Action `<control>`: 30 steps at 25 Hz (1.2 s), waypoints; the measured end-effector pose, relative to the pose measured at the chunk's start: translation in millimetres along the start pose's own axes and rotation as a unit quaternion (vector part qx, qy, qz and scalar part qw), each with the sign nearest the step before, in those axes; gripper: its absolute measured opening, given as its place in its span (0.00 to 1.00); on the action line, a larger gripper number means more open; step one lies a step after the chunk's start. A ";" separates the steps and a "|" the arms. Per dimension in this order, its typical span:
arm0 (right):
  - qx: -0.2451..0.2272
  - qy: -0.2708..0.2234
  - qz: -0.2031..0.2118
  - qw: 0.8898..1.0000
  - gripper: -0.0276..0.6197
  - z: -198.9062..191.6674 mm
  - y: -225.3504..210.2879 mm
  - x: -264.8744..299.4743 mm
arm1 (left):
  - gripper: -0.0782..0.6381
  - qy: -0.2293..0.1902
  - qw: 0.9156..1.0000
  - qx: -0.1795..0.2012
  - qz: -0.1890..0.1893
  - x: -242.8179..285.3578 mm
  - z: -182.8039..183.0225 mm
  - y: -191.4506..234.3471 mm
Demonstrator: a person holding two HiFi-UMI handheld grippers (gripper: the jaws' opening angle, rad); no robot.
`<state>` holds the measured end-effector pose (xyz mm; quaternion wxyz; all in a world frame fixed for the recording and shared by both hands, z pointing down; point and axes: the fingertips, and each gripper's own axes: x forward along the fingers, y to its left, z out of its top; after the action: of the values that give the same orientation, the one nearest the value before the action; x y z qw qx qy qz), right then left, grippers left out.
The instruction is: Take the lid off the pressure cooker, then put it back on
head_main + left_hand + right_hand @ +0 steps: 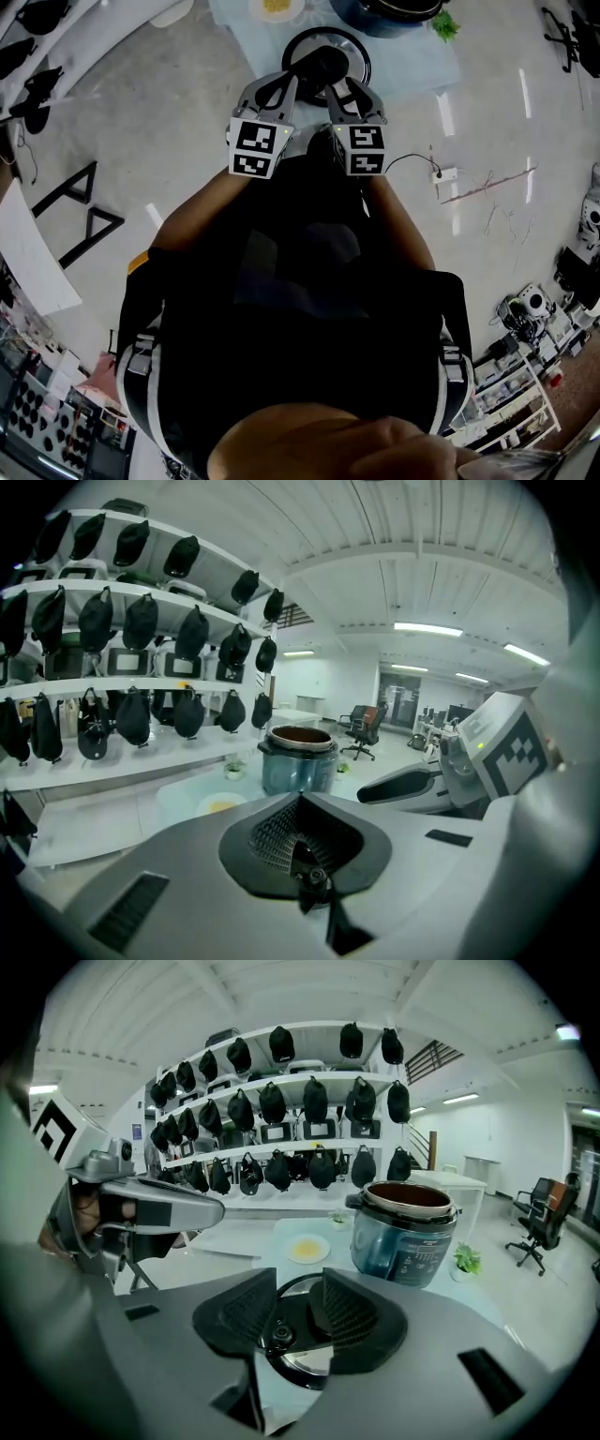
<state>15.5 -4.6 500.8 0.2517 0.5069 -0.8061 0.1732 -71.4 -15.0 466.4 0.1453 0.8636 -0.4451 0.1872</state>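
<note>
— Shelves (281,1152) of black gear behind, pale blue worktop (286,1226) in front. Where's the lid?
— Lid (305,1358) lies flat on it, steel rim, black knob, apart from the open blue pressure cooker (403,1237), whose pot looks dark inside. Right tongs (298,1309) are released just above the lid, tilted down. Left tongs (302,832) are clenched, empty.

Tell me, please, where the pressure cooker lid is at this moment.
In the head view the lid lies flat on the pale blue tabletop at top centre. The open cooker pot stands just up and right of it.
</note>
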 end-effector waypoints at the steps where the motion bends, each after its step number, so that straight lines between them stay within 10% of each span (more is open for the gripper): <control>1: 0.000 0.002 0.004 1.000 0.31 0.1 -5.9 5.9 | 0.12 0.005 1.000 -0.004 0.006 6.1 -0.8 0.7; 30: -0.060 0.077 0.102 0.990 0.52 -63.6 -27.5 151.5 | 0.12 0.095 0.989 -0.073 0.092 86.5 -74.4 57.3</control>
<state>0.6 -92.9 641.2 0.3239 0.3916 -0.8405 0.1879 -86.8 -77.9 576.4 0.2319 0.7843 -0.5193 0.2479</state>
